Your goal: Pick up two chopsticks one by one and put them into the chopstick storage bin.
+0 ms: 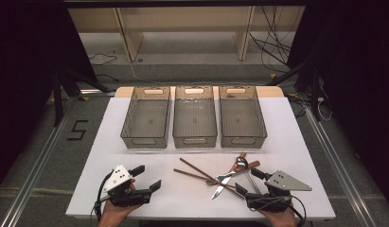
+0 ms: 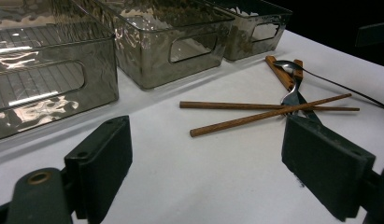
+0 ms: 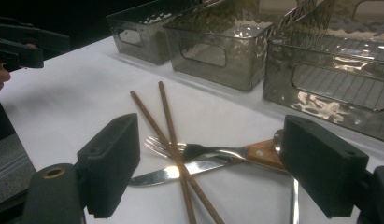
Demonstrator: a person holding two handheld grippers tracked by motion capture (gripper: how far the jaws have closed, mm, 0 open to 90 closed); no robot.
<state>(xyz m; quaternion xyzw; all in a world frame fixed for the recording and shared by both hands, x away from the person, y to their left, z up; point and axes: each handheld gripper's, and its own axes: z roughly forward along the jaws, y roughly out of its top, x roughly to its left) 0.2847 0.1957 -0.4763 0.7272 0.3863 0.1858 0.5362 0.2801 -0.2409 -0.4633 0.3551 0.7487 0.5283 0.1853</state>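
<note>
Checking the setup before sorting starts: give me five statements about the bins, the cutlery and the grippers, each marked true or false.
1. Three bins stand in a row on the table. True.
2. The chopsticks lie inside the middle bin. False: they lie on the table in front of the bins.
3. The right gripper is shut on the fork. False: its jaws stand open, nothing between them.
4. The left gripper is open and holds nothing. True.
5. The knife lies under the chopsticks. True.

matt brown wooden chopsticks [image 3: 173, 140], shiny metal fork [image 3: 199, 150], glossy clear plastic bins [image 1: 194, 117], matt white table [image 1: 111, 132]
</note>
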